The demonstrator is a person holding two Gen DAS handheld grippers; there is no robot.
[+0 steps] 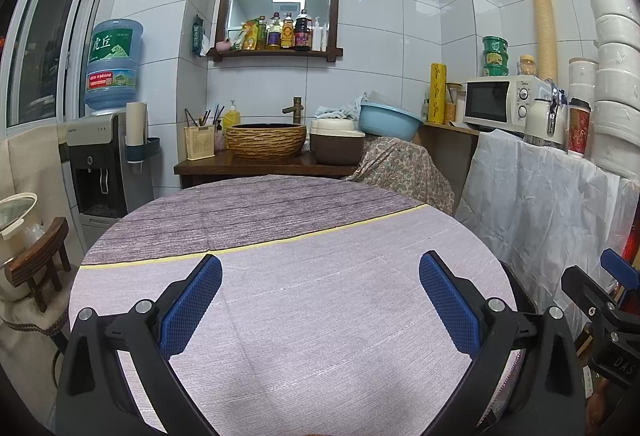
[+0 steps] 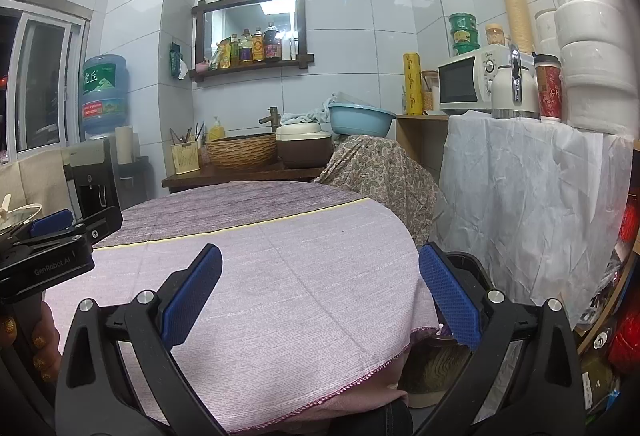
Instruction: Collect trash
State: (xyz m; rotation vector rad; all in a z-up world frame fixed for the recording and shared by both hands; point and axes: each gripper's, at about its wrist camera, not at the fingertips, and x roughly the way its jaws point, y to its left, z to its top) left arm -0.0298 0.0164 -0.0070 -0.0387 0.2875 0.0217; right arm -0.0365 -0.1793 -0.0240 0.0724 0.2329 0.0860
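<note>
a: how far along is the trash job?

b: hard to judge. the worktop [image 1: 320, 316] is bare cloth, with no trash on it in either view, so either it's cleared or nothing has started.

a: and the tools?

b: left tool [image 1: 320, 300] and right tool [image 2: 320, 300] both spread wide, holding nothing. a dark bin [image 2: 466, 268] sits just beside the worktop's edge, contents hidden.
</note>
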